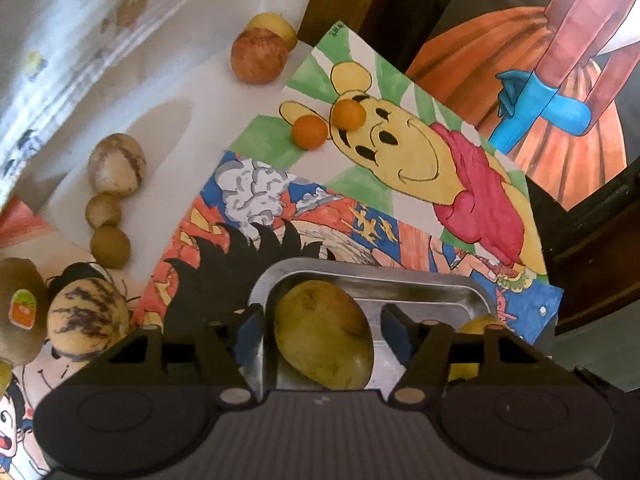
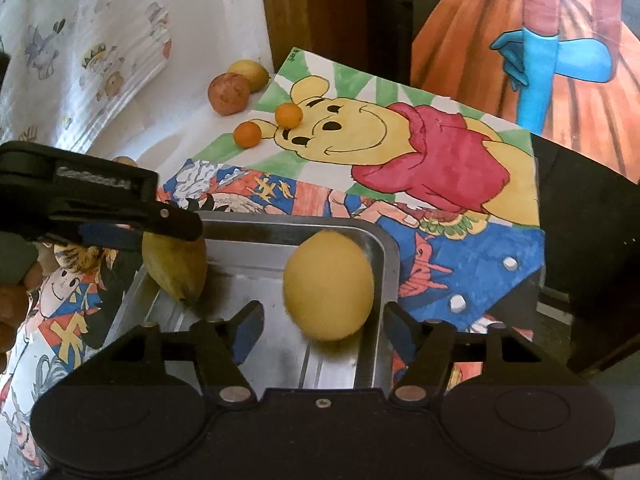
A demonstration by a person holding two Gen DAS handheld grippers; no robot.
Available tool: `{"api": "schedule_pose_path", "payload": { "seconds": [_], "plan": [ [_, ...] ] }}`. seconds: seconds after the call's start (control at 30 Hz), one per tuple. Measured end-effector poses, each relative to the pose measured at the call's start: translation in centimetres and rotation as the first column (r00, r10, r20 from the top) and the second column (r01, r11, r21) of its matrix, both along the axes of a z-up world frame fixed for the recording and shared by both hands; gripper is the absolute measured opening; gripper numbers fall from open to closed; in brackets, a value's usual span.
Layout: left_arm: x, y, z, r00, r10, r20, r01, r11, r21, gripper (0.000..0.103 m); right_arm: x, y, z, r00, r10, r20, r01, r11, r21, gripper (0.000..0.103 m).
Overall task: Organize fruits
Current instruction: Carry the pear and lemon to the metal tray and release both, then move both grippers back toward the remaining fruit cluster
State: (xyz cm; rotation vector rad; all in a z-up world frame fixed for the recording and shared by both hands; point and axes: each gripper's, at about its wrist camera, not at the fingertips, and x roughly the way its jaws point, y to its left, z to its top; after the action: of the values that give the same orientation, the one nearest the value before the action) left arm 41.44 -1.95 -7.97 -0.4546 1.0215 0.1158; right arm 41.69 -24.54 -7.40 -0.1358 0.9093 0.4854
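Both tongs parted, gripping nothing — left tongs (image 1: 322, 330) around mango (image 1: 324, 334), right tongs (image 2: 320, 330) around lemon (image 2: 329, 285), both fruits deposited in metal tray (image 2: 378, 240) for sorting.

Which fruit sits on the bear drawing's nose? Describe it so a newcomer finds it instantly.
Find the bear drawing with the red shirt, beyond the metal tray. Two small orange fruits lie at its left edge. The one you want is the small orange fruit on the bear's face beside the nose; its twin lies lower left by the ear, and both are far smaller than the reddish apple behind.
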Motion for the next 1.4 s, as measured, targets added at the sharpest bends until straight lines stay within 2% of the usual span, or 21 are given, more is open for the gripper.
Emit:
{"api": "schedule_pose_path", "payload": {
  "seconds": [0.2,0.33,0.47,0.57,0.67,1.13,1.4],
  "plan": [
    [-2.4,0.7,1.2,0.999,0.010,0.035,-0.010,1.000,0.001,0.089,-3.0,-0.6,1.1,0.996,-0.082,0.023,0.081,0.996,0.032,0.090],
    [-5.3,1.3,2.0,0.993,0.031,0.118,-0.033,0.999,0.013,0.099,-6.1,-1.1,2.0,0.986,-0.156,0.061,0.152,0.986,0.072,0.097],
    [-8.4,1.7,2.6,0.979,0.028,0.203,-0.041,0.998,0.057,0.102,-9.4,-1.7,2.7,0.965,-0.235,0.114,0.219,0.966,0.141,0.102],
    [-10.3,1.9,2.9,0.978,0.023,0.208,-0.042,0.995,0.088,0.102,-12.0,-1.9,3.1,0.955,-0.258,0.149,0.232,0.958,0.169,0.102],
    [-12.2,2.0,3.1,0.976,0.021,0.216,-0.049,0.991,0.124,0.102,-14.2,-2.4,3.4,0.952,-0.269,0.146,0.240,0.952,0.191,0.102],
    [-22.0,0.4,2.6,0.983,0.065,0.171,-0.108,0.961,0.256,0.102,-22.2,-6.6,2.3,0.975,-0.198,0.100,0.182,0.971,0.154,0.102],
    [-26.5,-1.7,2.2,0.984,0.087,0.153,-0.126,0.956,0.265,0.102,-24.9,-7.9,1.4,0.991,-0.126,0.051,0.119,0.986,0.120,0.102]
  ]
}}
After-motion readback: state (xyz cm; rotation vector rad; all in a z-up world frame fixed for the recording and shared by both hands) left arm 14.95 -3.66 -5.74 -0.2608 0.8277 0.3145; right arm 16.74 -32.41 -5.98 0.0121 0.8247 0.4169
